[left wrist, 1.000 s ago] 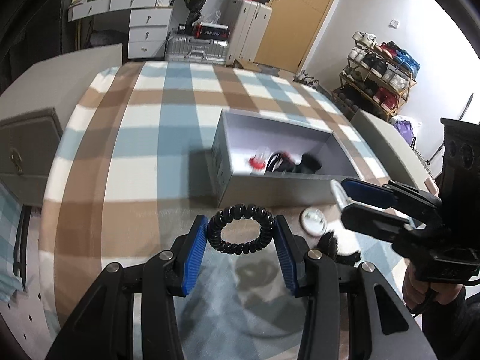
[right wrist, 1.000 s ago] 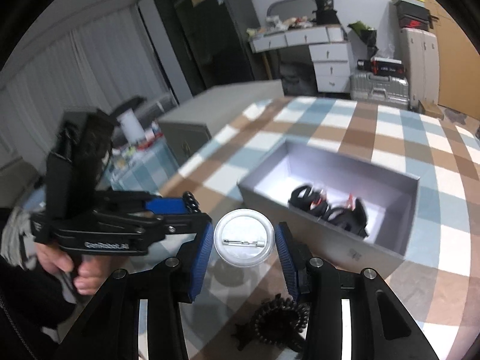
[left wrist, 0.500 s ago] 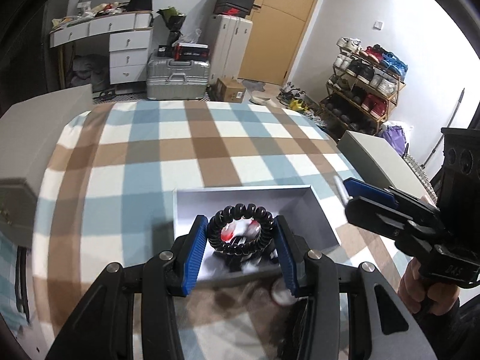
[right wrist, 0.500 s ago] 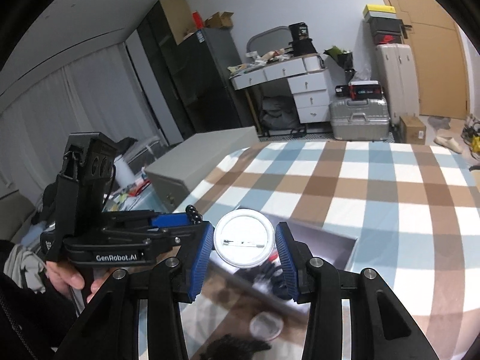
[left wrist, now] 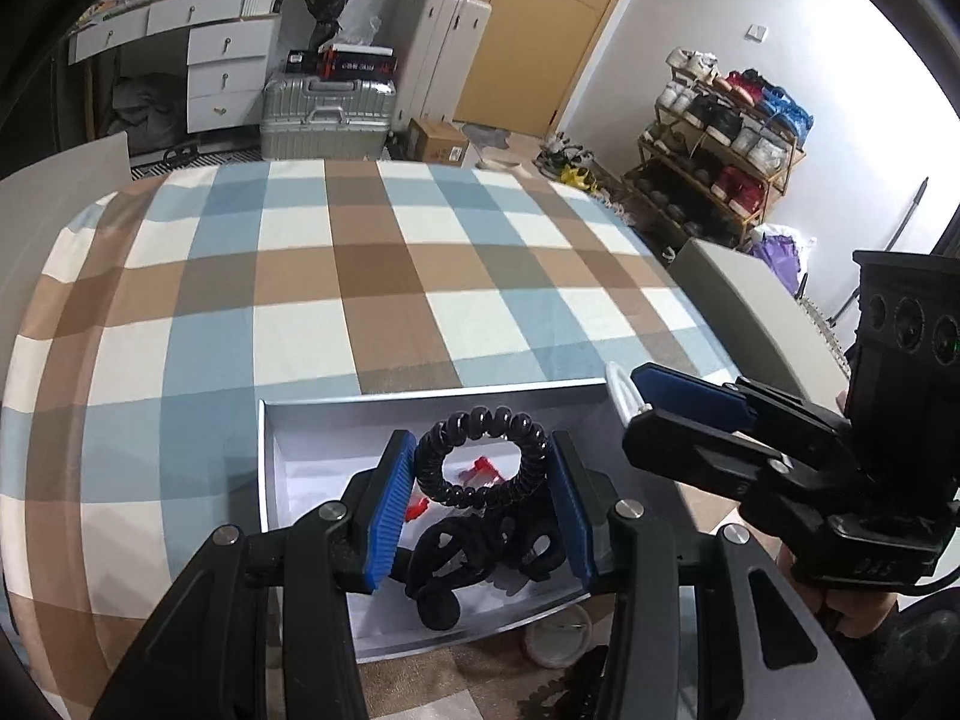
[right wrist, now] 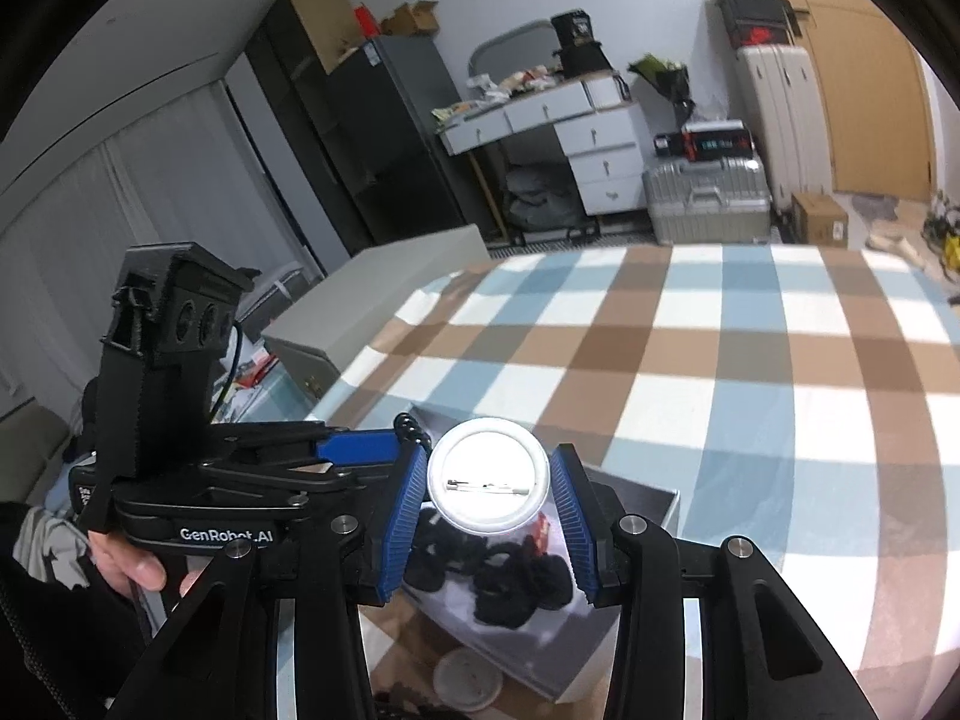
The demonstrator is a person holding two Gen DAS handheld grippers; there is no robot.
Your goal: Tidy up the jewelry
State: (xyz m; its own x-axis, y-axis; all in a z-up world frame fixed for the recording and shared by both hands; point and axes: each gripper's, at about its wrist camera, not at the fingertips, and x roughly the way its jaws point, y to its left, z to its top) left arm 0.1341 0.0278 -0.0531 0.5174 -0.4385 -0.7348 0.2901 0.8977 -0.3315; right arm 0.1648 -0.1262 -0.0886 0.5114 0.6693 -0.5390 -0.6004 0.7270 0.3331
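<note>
My left gripper (left wrist: 483,489) is shut on a black spiral hair tie (left wrist: 480,461) and holds it over the open grey box (left wrist: 300,414). The box holds black hair ties (left wrist: 474,558) and a red item (left wrist: 480,468). My right gripper (right wrist: 489,495) is shut on a round white pin badge (right wrist: 489,480), its back with the pin facing the camera, above the same box (right wrist: 654,501). The right gripper shows in the left wrist view (left wrist: 630,405) at the box's right end. The left gripper shows in the right wrist view (right wrist: 408,429) just left of the badge.
The box lies on a bed with a blue, brown and white checked cover (left wrist: 384,276). Another white badge (right wrist: 468,678) and a black spiral tie (left wrist: 576,684) lie on the cover in front of the box. A grey cabinet (right wrist: 372,294) stands beside the bed.
Both grippers have risen and moved forward over the box, each still holding its item. The box has gone from ahead of them to below them.
</note>
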